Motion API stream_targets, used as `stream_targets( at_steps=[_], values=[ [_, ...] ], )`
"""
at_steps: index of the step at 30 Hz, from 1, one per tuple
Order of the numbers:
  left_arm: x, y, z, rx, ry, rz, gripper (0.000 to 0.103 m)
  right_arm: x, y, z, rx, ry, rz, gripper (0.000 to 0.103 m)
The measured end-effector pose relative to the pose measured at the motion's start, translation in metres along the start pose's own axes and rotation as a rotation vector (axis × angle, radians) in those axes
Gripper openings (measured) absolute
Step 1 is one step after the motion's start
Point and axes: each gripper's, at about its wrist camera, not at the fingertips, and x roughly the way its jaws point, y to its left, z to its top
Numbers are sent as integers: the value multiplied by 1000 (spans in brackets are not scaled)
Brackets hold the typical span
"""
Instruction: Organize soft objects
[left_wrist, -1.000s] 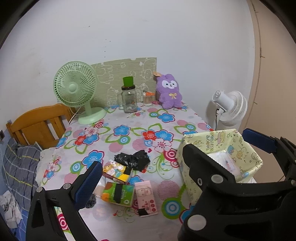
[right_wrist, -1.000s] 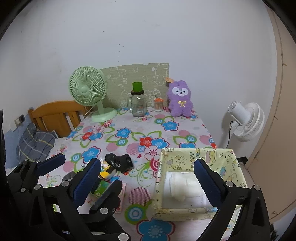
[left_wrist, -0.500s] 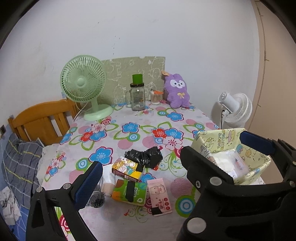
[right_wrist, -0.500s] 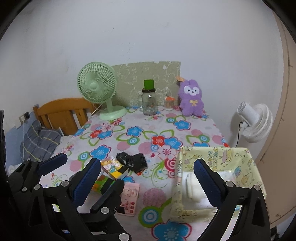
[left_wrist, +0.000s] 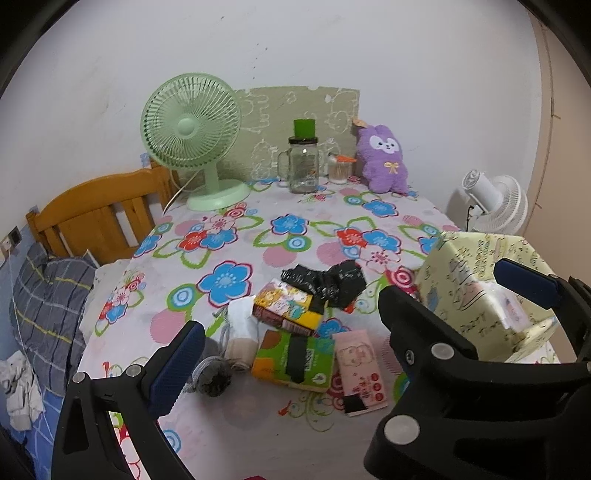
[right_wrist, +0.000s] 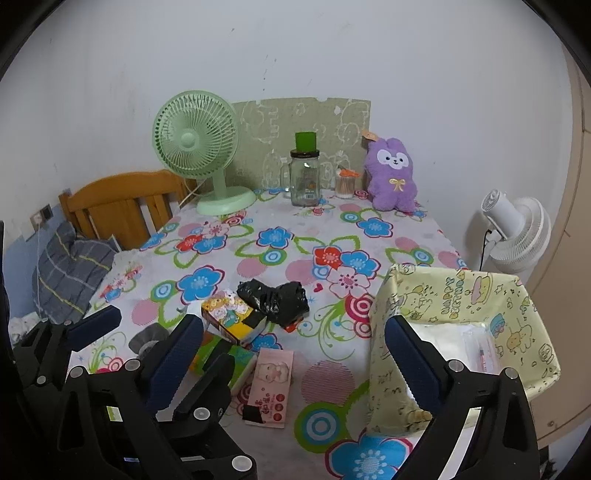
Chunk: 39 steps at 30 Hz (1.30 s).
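Both hand-held grippers, left (left_wrist: 351, 339) and right (right_wrist: 295, 350), wide and empty, now nearer the table's clutter.

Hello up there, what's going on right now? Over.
Left gripper and right gripper open, empty, above the table. Socks, tissue packs loose beside the yellow fabric bin. Nothing blocking.

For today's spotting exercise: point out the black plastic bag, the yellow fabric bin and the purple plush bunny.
black plastic bag (right_wrist: 275, 301): right wrist view, crumpled middle.
yellow fabric bin (right_wrist: 388, 373): right wrist view, near-left outer wall.
purple plush bunny (left_wrist: 384, 162): left wrist view, chest.
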Motion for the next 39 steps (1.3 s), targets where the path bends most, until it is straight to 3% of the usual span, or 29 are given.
stream_targets(
  at_steps=[19,25,39],
  values=[
    [45,20,-34,-55,119,41,97,60,19,-31,-3,159,24,85],
    [57,15,-43,-51,163,18,94,77,18,-41,-7,225,21,76],
    [78,15,-52,-57,240,-3,93,102,15,-54,1,313,15,68]
  ],
)
